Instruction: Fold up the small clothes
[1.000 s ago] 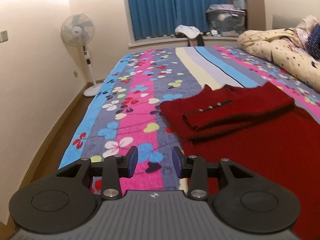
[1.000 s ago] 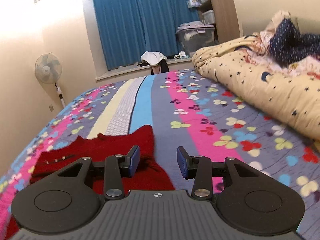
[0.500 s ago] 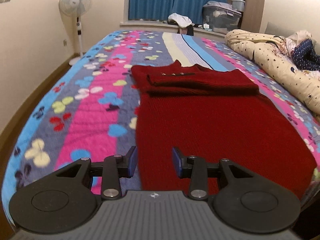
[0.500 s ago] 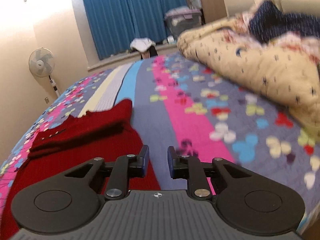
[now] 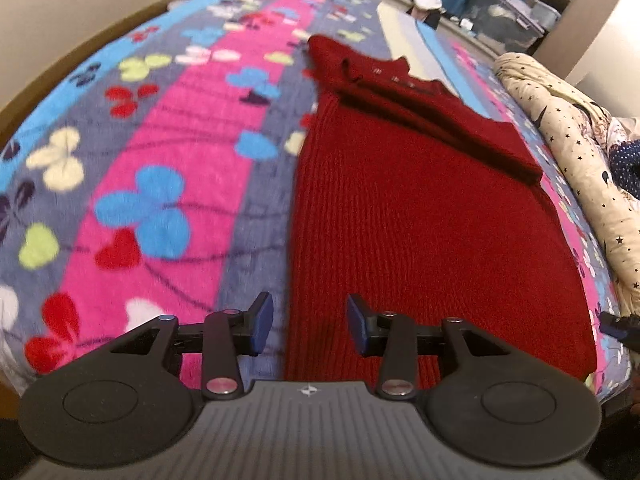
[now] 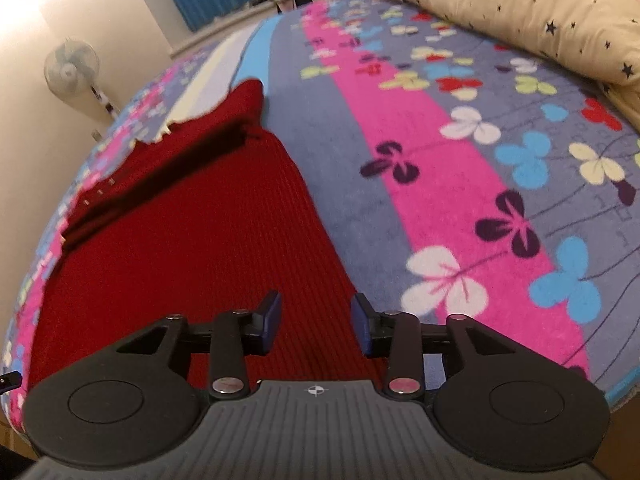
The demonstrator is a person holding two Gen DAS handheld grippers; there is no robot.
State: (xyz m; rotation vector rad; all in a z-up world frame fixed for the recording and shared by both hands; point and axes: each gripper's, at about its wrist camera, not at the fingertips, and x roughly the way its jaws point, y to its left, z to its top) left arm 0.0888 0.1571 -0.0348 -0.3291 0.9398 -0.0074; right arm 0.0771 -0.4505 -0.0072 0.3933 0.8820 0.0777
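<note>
Sweater point(image 5: 420, 216), red knit, is lying flat on the bedspread point(image 5: 168, 152) ahead of both claws, sleeves already folded across the chest at the far end, so the near hem looks like the next thing to lift for a bottom-up fold. Left claw point(image 5: 308, 326) is hovering over the near left hem corner, jaws opening, cloth edge showing under the gap but nothing pinched. Right claw point(image 6: 316, 326) is hovering over the near right hem corner, jaws opening too, pads not pressing any fabric. Each one is lining up with its own corner, probably to lift both together. Versus a second ago: both are pointing much more downward and sitting closer to the hem; room and curtains are mostly dropping out of view.
</note>
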